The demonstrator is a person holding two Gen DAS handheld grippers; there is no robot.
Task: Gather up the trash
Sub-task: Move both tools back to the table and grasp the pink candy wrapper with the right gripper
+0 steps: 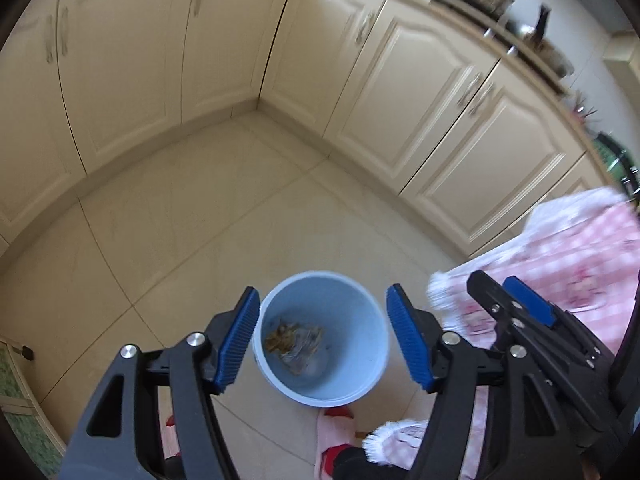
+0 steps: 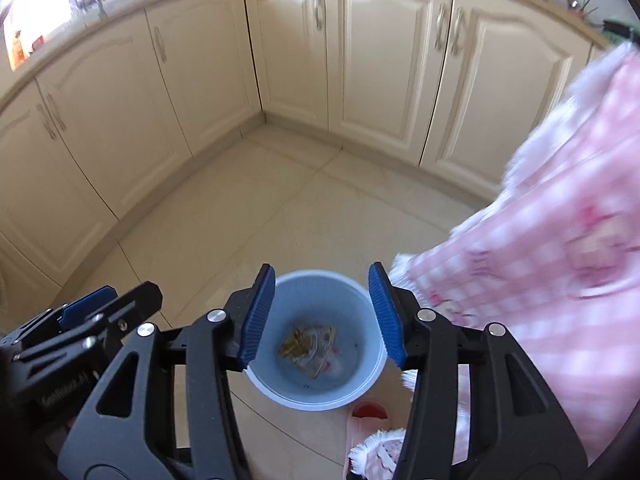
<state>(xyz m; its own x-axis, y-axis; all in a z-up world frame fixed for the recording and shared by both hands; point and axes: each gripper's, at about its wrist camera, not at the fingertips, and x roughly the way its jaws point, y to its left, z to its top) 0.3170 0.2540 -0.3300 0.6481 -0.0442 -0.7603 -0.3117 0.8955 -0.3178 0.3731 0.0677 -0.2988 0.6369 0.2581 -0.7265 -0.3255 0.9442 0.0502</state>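
Hovering above the pale blue bin, the left gripper and the right gripper both have their ribbed blue pads spread wide and hold nothing. The bin stands on the cream tiled floor, at about 6 o'clock in each wrist view, well apart from the cream cabinets that run from 9 through 12 to 3 o'clock. In the left wrist view the right gripper shows at 4 o'clock; in the right wrist view the left gripper shows at 8 o'clock, so the two tools hang near one another. Likely hazards, judged from this arrangement: the grippers could knock together if either swings inward; the loose pink checked garment with its white fringe, hanging at 3 to 4 o'clock just beside the right gripper, could snag in the pads or mask the bin; a low pass could strike the rim and tip the light bin; the pink slipper at 6 o'clock sits right against the bin's base, and a step there might shift the bin. Inside the bin lies crumpled trash: brownish-yellow scraps on a pale, creased wrapper, settled on the bottom slightly off centre, with much of the bin unfilled. No other loose trash is visible on the floor, though both views are motion-blurred.
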